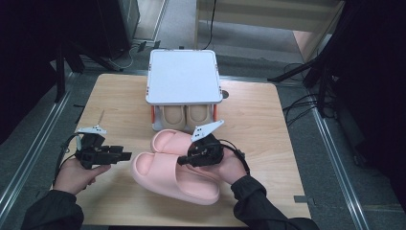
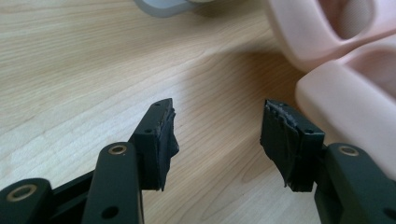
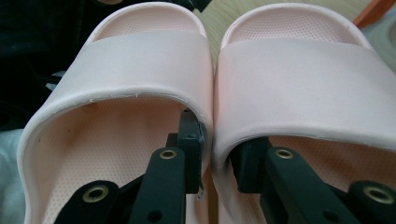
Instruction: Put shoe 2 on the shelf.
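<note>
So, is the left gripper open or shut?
Open. The left gripper holds its fingers wide apart over bare table, beside the pink slippers, gripping nothing.

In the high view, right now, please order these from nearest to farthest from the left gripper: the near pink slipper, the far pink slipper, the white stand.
Measured from the left gripper:
1. Near pink slipper, just to the gripper's right, toe close to its jaws.
2. Far pink slipper, behind the first, further right.
3. White stand, at the table's far edge, centre.
</note>
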Tool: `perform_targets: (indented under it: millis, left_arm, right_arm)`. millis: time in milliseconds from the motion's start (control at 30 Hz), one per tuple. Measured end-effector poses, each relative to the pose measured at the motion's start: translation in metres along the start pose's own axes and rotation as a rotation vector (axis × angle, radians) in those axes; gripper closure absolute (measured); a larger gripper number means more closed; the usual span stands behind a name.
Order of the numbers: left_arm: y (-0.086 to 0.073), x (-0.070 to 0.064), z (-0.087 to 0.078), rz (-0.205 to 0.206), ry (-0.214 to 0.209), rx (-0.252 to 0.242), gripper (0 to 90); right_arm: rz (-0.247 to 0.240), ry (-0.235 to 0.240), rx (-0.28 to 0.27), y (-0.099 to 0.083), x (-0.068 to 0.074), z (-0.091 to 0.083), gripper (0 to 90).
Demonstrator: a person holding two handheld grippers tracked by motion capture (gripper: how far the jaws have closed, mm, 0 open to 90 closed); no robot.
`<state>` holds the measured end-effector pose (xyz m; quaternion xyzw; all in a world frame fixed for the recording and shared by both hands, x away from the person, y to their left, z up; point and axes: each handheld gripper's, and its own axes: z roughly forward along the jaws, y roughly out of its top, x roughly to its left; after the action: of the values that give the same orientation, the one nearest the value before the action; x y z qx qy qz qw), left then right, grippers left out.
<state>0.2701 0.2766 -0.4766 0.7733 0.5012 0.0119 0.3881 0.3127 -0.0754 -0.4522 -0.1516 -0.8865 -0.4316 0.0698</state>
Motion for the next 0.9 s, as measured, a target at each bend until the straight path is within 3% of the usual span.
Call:
perform_targets:
  millis: [400,600,900]
  left_arm:
    - [-0.001,0.003,0.001,-0.009,0.005,0.004,44.4]
    - [-0.001,0.003,0.001,-0.017,0.006,0.003,44.4]
    - [-0.001,0.005,0.001,-0.019,0.004,0.005,44.4]
  right_arm:
    - [-0.039,0.042,0.017,0.032,-0.002,-0.017,76.6]
    - [-0.082,0.035,0.017,0.056,-0.001,-0.030,76.5]
    - [-0.095,0.009,-0.002,0.097,0.000,-0.054,76.4]
